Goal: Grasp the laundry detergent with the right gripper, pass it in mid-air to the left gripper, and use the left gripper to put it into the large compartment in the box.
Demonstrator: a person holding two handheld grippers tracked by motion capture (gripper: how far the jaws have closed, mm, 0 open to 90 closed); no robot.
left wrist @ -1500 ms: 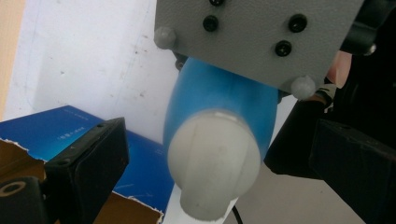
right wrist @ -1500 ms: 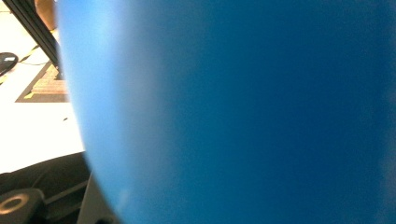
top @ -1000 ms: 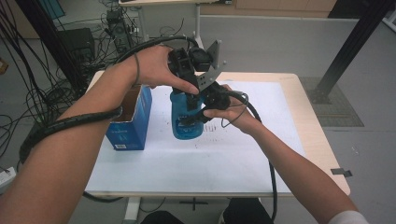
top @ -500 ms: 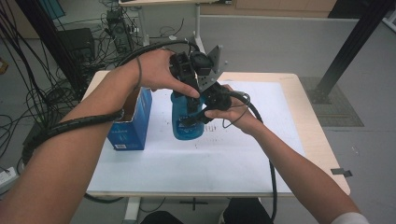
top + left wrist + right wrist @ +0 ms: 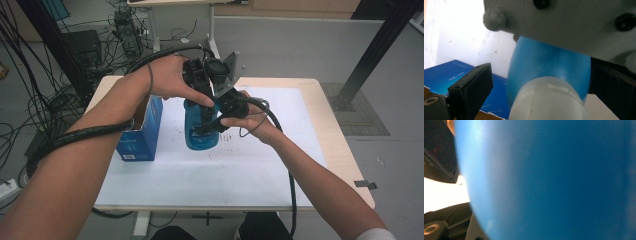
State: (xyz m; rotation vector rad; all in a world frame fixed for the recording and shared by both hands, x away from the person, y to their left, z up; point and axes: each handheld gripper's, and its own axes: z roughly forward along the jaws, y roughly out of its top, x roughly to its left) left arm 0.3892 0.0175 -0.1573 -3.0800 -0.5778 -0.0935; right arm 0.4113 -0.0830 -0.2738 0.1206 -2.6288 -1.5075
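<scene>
A blue bottle (image 5: 200, 134) with a white cap (image 5: 549, 100) stands upright on the white paper (image 5: 250, 170). My left gripper (image 5: 204, 100) comes down from above; its jaws stand either side of the cap with a gap on the left side, open (image 5: 541, 92). From the bottle's right side, my right gripper (image 5: 212, 125) is shut on the body. In the right gripper view the blue wall (image 5: 549, 180) is pressed up close. A grey plate (image 5: 564, 22) hangs over the bottle in the left gripper view.
A blue cardboard box (image 5: 142, 132) stands just left of the bottle, its top flap open (image 5: 454, 72). The wooden table (image 5: 340, 150) reaches past the paper on the right. Cables trail from both grippers; more lie on the floor at the left.
</scene>
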